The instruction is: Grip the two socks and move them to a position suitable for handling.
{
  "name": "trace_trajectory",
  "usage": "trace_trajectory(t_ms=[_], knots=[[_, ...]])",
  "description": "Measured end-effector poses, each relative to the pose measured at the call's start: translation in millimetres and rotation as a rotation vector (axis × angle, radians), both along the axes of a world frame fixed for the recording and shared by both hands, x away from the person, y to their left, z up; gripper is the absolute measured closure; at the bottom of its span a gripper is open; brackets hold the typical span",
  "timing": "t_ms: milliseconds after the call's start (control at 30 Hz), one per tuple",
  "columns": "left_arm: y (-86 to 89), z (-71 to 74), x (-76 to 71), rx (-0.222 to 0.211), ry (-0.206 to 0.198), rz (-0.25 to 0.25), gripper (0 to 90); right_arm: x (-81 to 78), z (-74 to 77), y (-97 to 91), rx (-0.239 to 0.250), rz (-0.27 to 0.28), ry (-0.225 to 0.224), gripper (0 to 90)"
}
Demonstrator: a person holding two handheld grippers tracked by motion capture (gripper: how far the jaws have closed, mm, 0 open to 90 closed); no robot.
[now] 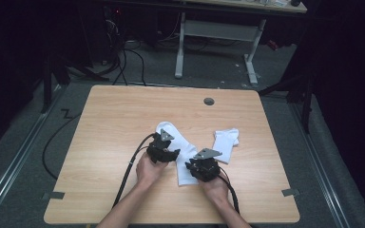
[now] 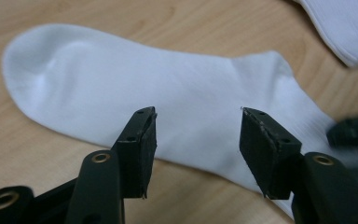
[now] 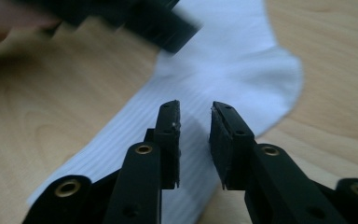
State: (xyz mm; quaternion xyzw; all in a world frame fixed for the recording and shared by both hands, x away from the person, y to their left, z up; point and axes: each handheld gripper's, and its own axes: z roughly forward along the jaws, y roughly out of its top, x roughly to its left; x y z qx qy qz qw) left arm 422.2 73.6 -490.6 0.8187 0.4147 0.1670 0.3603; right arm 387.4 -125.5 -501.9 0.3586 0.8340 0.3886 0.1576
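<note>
Nearest the person, two hands hold the claws low over the front of the wooden surface point(image 1: 104, 123). The left claw point(image 2: 196, 140) has its jaws wide apart, with nothing squeezed between them. It hovers just over the middle of the sock point(image 2: 168, 93). The right claw point(image 3: 194, 140) has its jaws close together with a thin gap, and I see no cloth pinched in it. It sits over the ribbed leg end of the same sock point(image 3: 223, 74).

The sock point(image 1: 183, 152) lies flat near the front middle of the surface, between the two claws. It is white, soft and very light. It will bend and flop when lifted, and it cannot break. The cloth is thin, so a claw must press down and pinch a fold. I think the ribbed open end is a good place to grab, and the toe is another.

Its long way runs from the round toe, farther from the person and a bit left, to the open end, nearer and a bit right. The heel bump sticks out to the right.

Farther right lies a second sock point(image 1: 226, 142), apart from the first. Past it is a small grey hole cap point(image 1: 209, 101).
</note>
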Motion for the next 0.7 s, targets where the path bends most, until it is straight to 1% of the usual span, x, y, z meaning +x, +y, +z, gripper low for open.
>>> trace_trajectory(t_ms=[33,67,133,200,233,267,300,367,467,500,567,633,700], knots=[[-1.7,-2.3,-3.6,0.012,0.009,-0.005,45.2,6.2,1.8,-6.9,0.028,-0.044,0.011,75.1],[-1.7,-2.3,-3.6,0.012,0.009,-0.005,44.4,6.2,1.8,-6.9,0.028,-0.044,0.011,75.1],[-3.4,-4.2,-6.3,0.026,0.014,-0.010,44.0,12.2,4.2,-8.8,0.014,-0.061,0.008,75.6],[-4.9,-5.6,-8.3,0.042,0.010,-0.017,43.7,16.3,7.0,-7.9,0.005,-0.064,-0.015,75.9],[-5.1,-5.9,-8.9,0.048,0.012,-0.020,43.6,18.5,7.8,-6.1,-0.004,-0.065,-0.015,75.8],[-5.0,-6.0,-9.2,0.045,0.012,-0.019,43.6,20.7,7.9,-3.8,-0.014,-0.061,-0.023,75.7],[-4.7,-5.9,-9.4,0.047,0.011,-0.018,43.5,25.2,6.6,1.3,-0.033,-0.060,-0.030,75.7],[-4.6,-6.2,-9.3,0.051,0.010,-0.019,43.5,27.9,5.1,3.3,-0.040,-0.060,-0.027,75.7],[-3.2,-7.3,-7.9,0.051,0.010,-0.019,43.5,34.4,-1.3,6.8,-0.070,-0.058,-0.009,75.9],[-2.3,-7.5,-6.6,0.051,0.009,-0.018,43.5,34.9,-1.5,5.8,-0.061,-0.059,-0.007,76.0],[-2.0,-7.4,-4.0,0.058,0.003,-0.010,43.5,33.1,-0.7,3.8,-0.069,-0.064,-0.001,75.7],[-2.5,-6.7,-0.3,0.063,0.007,-0.004,43.5,31.9,-0.4,3.1,-0.072,-0.064,0.000,75.7],[-2.9,-7.9,2.7,0.047,0.002,0.007,43.5,30.3,-0.2,0.9,-0.077,-0.067,-0.001,75.4]])
